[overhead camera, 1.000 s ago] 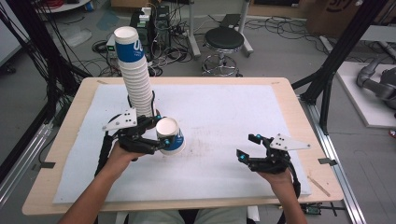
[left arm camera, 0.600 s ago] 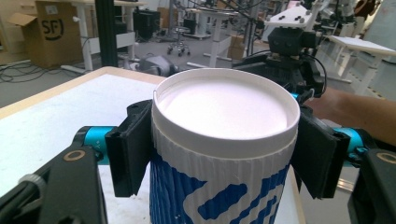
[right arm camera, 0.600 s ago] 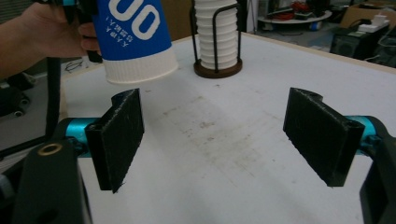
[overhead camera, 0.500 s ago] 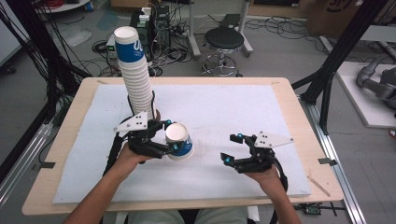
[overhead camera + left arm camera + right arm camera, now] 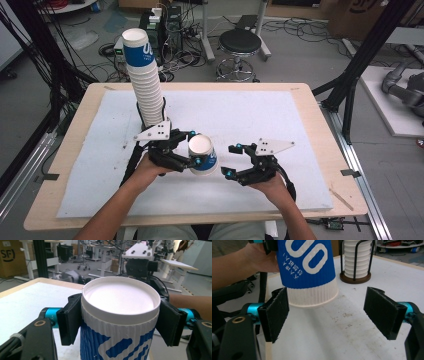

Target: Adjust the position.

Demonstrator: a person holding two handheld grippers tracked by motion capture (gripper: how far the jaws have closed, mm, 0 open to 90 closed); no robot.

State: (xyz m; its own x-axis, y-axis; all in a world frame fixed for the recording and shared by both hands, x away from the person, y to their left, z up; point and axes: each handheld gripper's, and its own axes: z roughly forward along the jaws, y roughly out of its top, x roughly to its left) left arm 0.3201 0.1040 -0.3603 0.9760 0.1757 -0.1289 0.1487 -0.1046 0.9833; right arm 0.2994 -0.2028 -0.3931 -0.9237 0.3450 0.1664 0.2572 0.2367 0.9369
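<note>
Fingers (image 5: 70, 320) of my left gripper (image 5: 187, 150) are clamped on both sides of a blue-and-white ribbed paper cup (image 5: 201, 155), just under its rim, holding it off the worktop (image 5: 300, 95) near the middle front. My right gripper (image 5: 234, 160) sits just beside it, its fingers (image 5: 275, 312) spread wide with nothing gripped. Behind my left hand (image 5: 150, 167) stands the tall cup stack (image 5: 145, 85) in its wire holder (image 5: 355, 275).

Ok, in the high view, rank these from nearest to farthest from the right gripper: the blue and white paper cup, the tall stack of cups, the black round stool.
1. Blue and white paper cup: just left of the right gripper.
2. Tall stack of white ribbed paper cups: farther left and back on the table.
3. Black round stool: on the floor beyond the table.
</note>
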